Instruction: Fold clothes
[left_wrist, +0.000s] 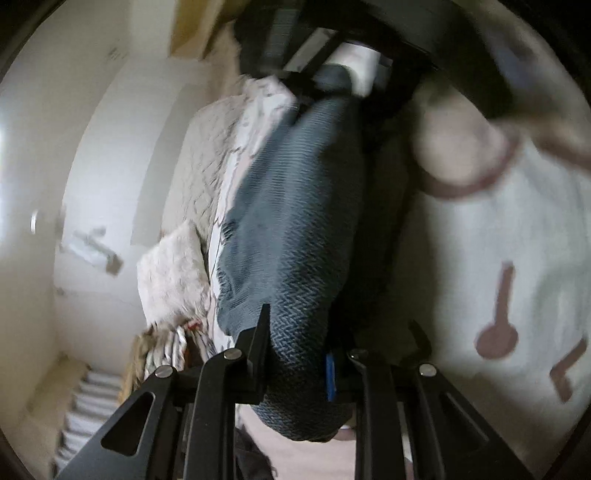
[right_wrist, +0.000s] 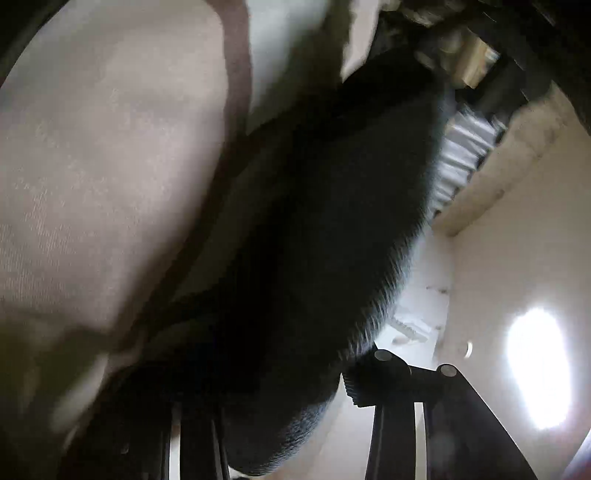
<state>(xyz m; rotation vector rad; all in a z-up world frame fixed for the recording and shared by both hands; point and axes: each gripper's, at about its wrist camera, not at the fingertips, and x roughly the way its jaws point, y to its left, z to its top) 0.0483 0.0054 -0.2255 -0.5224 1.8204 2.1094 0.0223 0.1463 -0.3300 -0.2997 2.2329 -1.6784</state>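
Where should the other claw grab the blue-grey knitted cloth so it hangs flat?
Probably the far end of the blue-grey knitted cloth, up where it narrows, coming in from the side. The left claw already pinches the near end, and the cloth runs away from it in one long band, so holding both ends should spread it. The right wrist view is too dark and blurred to show what that claw holds.

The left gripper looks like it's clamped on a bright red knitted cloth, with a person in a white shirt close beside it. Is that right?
Not quite: the colour is wrong. The left wrist view shows the left gripper clamped on a blue-grey knitted cloth, not a bright red one. The rest holds: the person in a white shirt is close beside it.
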